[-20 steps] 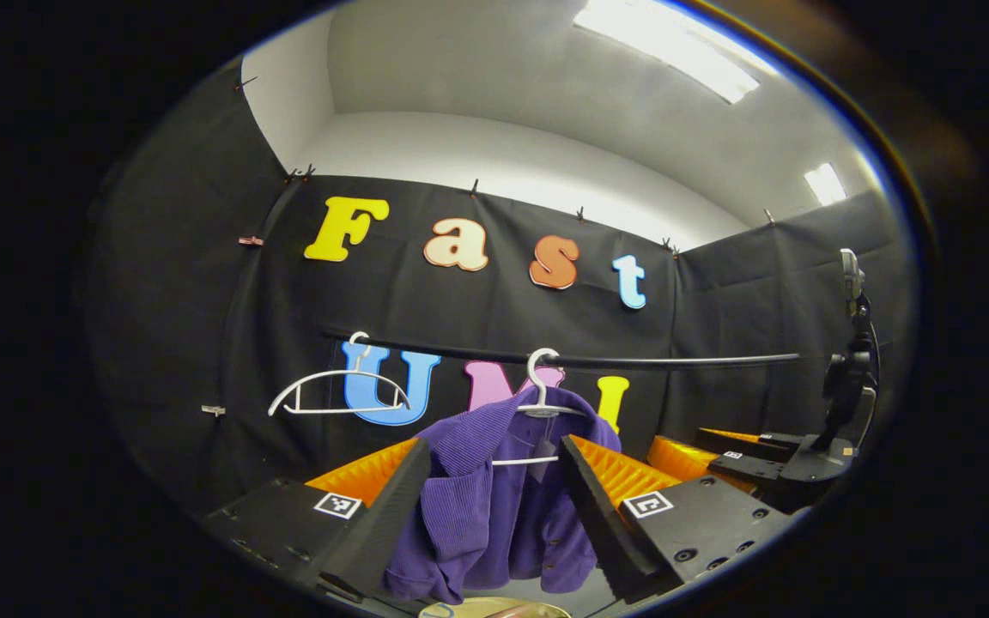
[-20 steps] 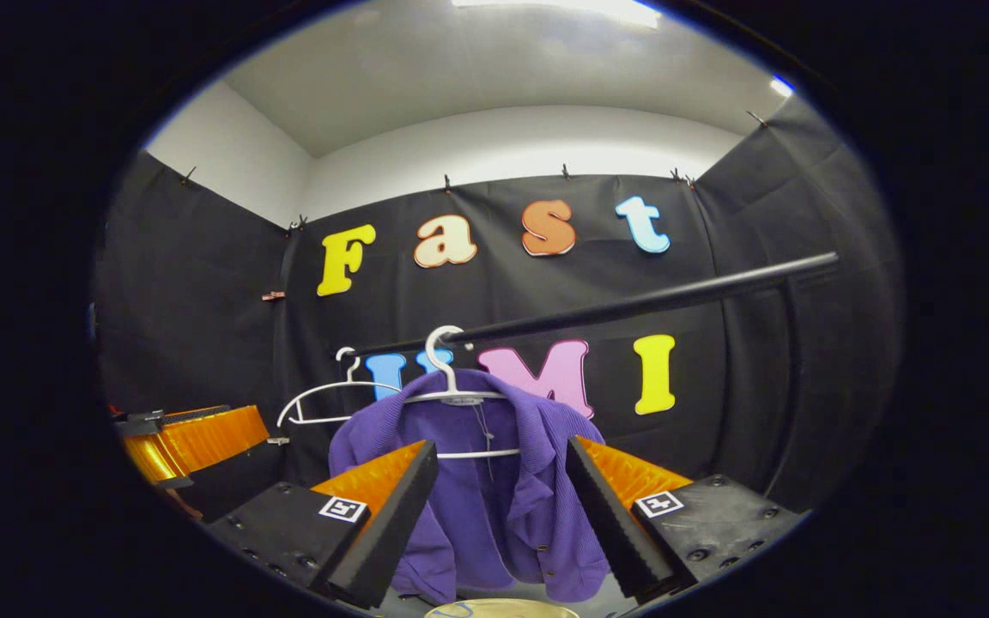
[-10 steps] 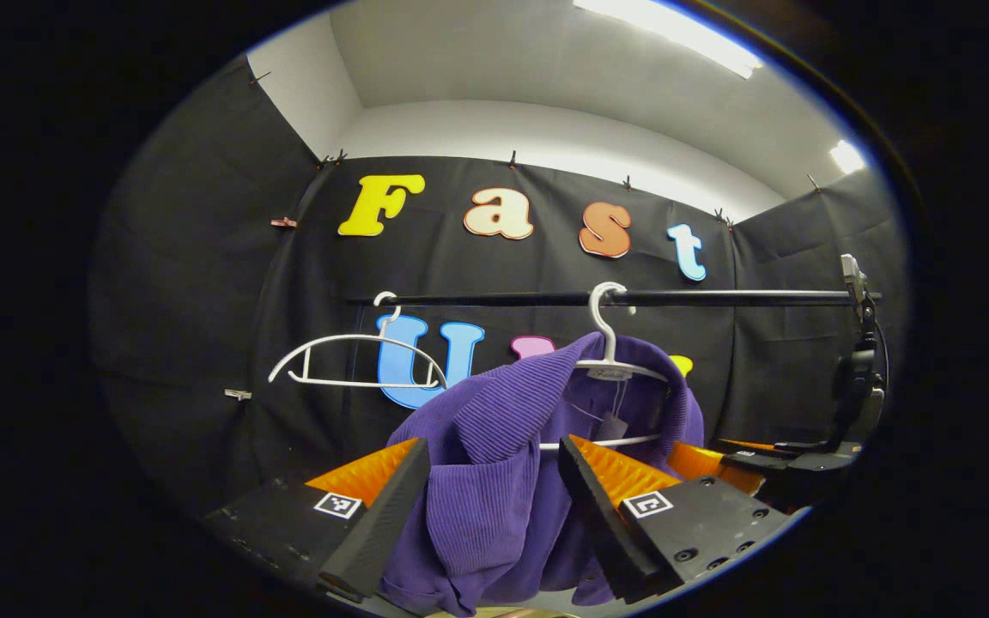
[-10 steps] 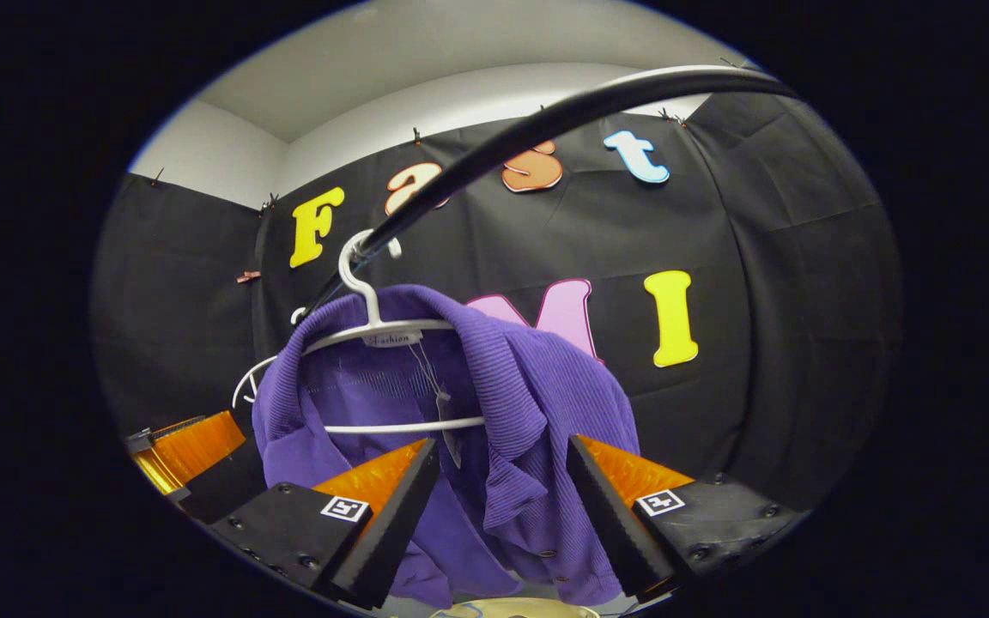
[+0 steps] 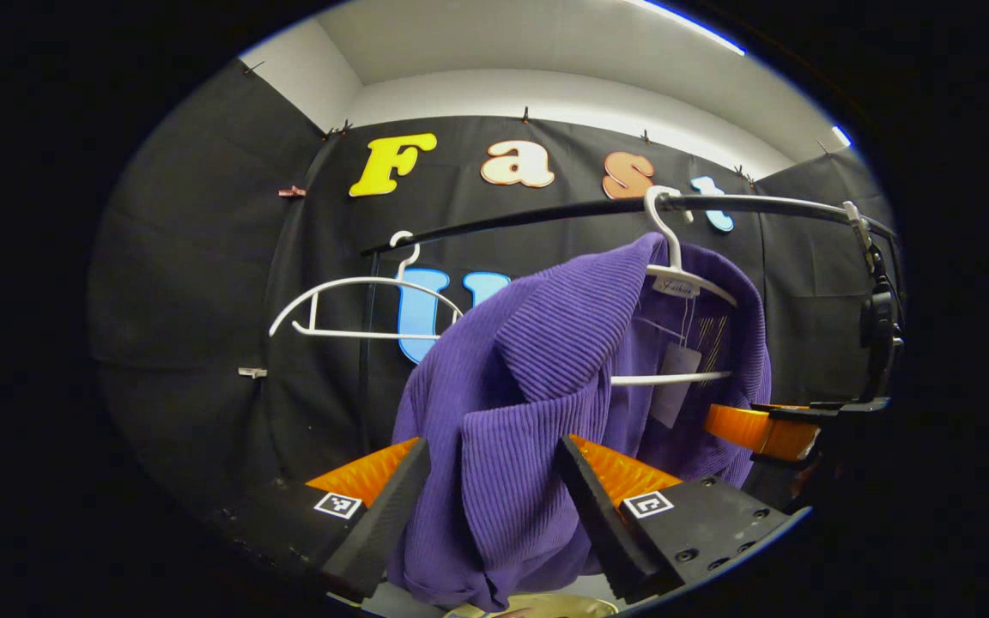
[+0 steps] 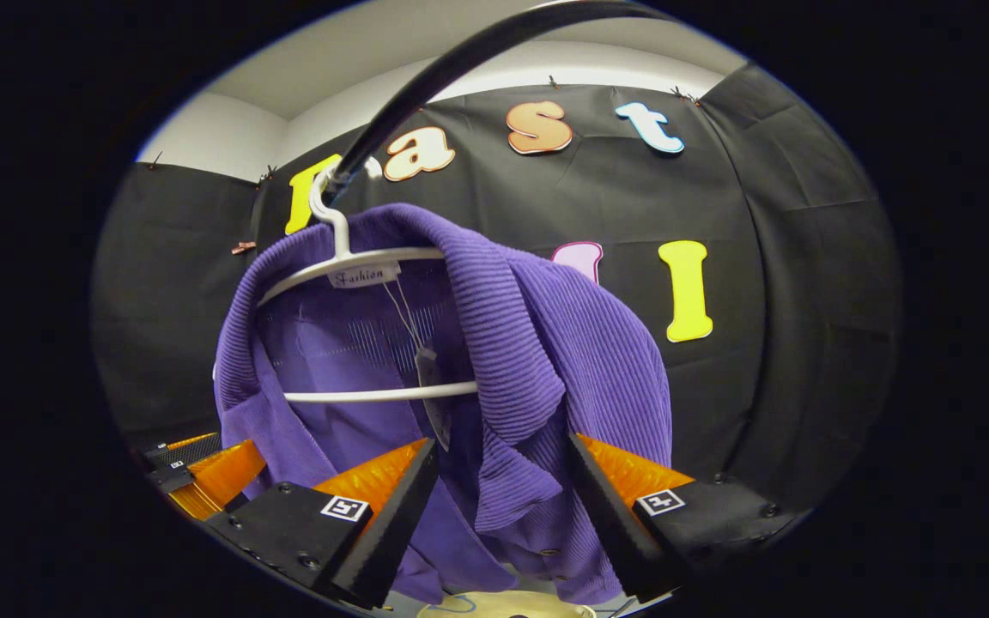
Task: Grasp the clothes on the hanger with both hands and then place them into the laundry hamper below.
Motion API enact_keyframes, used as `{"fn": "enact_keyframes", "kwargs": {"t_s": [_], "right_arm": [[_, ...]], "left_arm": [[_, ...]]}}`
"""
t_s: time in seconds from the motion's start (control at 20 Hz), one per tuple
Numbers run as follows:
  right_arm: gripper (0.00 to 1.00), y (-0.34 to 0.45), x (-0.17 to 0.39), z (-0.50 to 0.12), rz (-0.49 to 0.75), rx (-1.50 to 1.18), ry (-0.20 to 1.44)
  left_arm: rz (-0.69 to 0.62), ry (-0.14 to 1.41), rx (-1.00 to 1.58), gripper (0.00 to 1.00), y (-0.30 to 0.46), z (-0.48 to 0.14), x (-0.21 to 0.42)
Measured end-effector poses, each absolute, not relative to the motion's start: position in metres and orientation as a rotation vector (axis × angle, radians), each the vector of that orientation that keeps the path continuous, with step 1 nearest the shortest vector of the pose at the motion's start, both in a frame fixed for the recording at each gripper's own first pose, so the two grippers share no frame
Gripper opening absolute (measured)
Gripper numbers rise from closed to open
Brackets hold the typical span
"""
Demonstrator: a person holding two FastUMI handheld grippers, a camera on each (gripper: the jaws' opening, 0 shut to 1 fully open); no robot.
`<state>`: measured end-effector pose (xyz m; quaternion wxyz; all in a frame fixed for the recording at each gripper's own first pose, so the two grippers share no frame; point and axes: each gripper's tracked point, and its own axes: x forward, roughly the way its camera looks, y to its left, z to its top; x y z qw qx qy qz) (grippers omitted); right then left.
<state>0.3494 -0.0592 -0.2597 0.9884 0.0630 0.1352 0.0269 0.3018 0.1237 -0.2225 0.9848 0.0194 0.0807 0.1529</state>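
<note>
Purple cardigan (image 6: 537,343) between parted jaws

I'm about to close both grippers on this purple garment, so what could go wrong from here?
1. The white hanger sits inside the purple garment, hooked on the black rail; pulling down may drag it off too.
2. The right gripper, open, frames the loose collar flap, so its grip could be thin.
3. The left gripper, open, straddles one fold, which may slip.
</note>
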Motion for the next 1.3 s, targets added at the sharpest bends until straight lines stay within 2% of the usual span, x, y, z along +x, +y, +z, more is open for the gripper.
{"fn": "enact_keyframes", "kwargs": {"t_s": [0.05,0.1,0.45,0.7,0.85,0.9,0.95,1.0,1.1,1.2,1.3], "right_arm": [[1.00,-0.059,0.351,-0.263,0.052,0.125,0.280],[0.98,-0.060,0.353,-0.265,0.050,0.124,0.284],[0.97,-0.072,0.363,-0.274,0.035,0.127,0.292],[0.96,-0.075,0.373,-0.276,0.045,0.142,0.286],[0.94,-0.080,0.380,-0.281,0.055,0.122,0.276],[0.90,-0.082,0.385,-0.283,0.061,0.119,0.276],[0.80,-0.083,0.391,-0.286,0.073,0.119,0.279],[0.64,-0.085,0.399,-0.289,0.082,0.121,0.281],[0.41,-0.092,0.413,-0.289,0.100,0.122,0.271],[0.24,-0.092,0.421,-0.286,0.158,0.123,0.275],[0.24,-0.107,0.418,-0.283,0.176,0.113,0.265]], "left_arm": [[0.292,0.160,0.019,0.94,0.116,-0.224,0.305],[0.277,0.155,0.009,0.91,0.107,-0.223,0.309],[0.242,0.187,-0.033,0.91,0.081,-0.240,0.344],[0.375,0.106,-0.024,0.91,0.108,-0.230,0.372],[0.372,0.107,0.014,0.88,0.119,-0.229,0.380],[0.377,0.105,0.012,0.79,0.127,-0.228,0.380],[0.390,0.102,0.002,0.75,0.134,-0.228,0.379],[0.403,0.105,-0.007,0.64,0.141,-0.227,0.378],[0.437,0.119,0.002,0.38,0.156,-0.225,0.381],[0.436,0.145,0.020,0.11,0.162,-0.224,0.385],[0.444,0.163,0.049,0.09,0.168,-0.219,0.382]]}}
